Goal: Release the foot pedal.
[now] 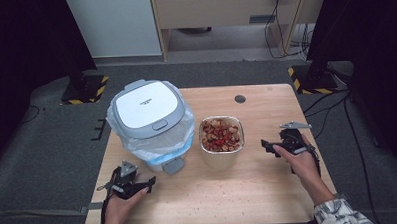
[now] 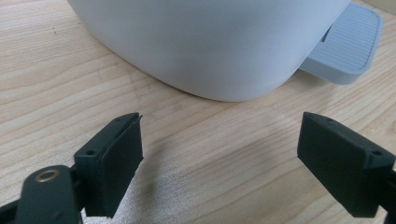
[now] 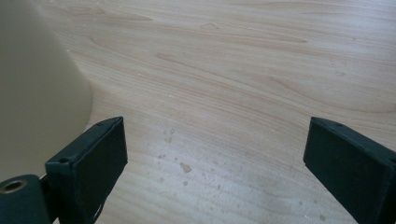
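Observation:
A small white pedal bin (image 1: 149, 124) with a grey-rimmed lid and a clear plastic liner stands at the table's left. Beside it on the right sits a foil tray (image 1: 222, 135) of red and brown food scraps. My left gripper (image 1: 150, 184) rests low near the front left, open and empty, aimed at the bin's base (image 2: 210, 46) and grey pedal (image 2: 348, 44). My right gripper (image 1: 267, 147) hovers just right of the tray, open with nothing between its jaws. In the right gripper view my own gripper (image 3: 215, 168) looks down at bare wood, the tray's wall (image 3: 37, 102) at the left.
The wooden table (image 1: 259, 190) has a round cable hole (image 1: 240, 98) near its far edge. Faint stains mark the wood (image 3: 184, 165) under the right gripper. Dark stands with striped bases stand on the floor at the far left (image 1: 83, 88) and far right (image 1: 313, 78).

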`<control>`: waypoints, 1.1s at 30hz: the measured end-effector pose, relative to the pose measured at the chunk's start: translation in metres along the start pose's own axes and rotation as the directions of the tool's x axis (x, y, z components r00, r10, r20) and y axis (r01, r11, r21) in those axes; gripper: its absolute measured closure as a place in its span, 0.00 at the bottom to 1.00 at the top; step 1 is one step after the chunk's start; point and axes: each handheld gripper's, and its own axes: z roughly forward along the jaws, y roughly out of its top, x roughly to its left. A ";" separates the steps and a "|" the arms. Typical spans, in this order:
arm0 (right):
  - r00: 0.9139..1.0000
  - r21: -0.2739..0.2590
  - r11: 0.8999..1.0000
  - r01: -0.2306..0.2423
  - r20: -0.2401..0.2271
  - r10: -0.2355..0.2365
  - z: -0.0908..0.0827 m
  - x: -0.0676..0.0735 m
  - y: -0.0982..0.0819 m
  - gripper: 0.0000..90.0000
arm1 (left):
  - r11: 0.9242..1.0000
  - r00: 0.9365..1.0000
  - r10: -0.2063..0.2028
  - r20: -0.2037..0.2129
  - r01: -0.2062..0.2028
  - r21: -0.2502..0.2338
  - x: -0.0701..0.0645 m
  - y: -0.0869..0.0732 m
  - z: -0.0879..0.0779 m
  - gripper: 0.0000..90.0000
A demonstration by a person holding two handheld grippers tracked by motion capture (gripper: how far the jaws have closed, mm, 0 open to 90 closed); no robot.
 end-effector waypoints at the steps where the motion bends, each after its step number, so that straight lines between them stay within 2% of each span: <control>1: 1.000 0.003 1.000 -0.005 0.004 0.005 0.002 0.000 0.001 0.07 | 1.000 1.000 -0.001 0.000 0.001 0.001 0.000 0.000 0.001 0.14; 4: 1.000 0.006 1.000 -0.012 0.013 0.012 0.008 -0.002 0.002 0.07 | 1.000 1.000 0.018 -0.002 -0.018 0.007 -0.001 0.000 0.002 0.14; 10: 0.999 0.039 0.998 -0.040 0.027 0.039 0.024 -0.003 -0.003 0.07 | 0.999 1.000 0.024 -0.007 -0.024 0.024 -0.002 -0.001 0.004 0.14; 13: 0.999 0.057 0.998 -0.034 0.035 0.032 0.030 -0.001 -0.006 0.07 | 0.999 1.000 0.028 -0.008 -0.028 0.028 -0.002 -0.002 0.005 0.14; 21: 0.999 0.054 0.998 -0.025 0.037 0.023 0.032 0.003 -0.009 0.07 | 0.999 0.999 0.029 -0.015 -0.029 0.033 -0.002 -0.002 0.007 0.13; 25: 0.999 0.051 0.998 -0.037 0.031 0.036 0.033 0.006 -0.012 0.06 | 0.999 0.999 0.028 -0.018 -0.027 0.031 -0.001 -0.002 0.009 0.12; 33: 0.998 0.087 0.996 -0.037 0.044 0.034 0.041 0.012 -0.018 0.04 | 0.998 0.998 0.052 -0.023 -0.052 0.024 -0.002 -0.003 0.010 0.10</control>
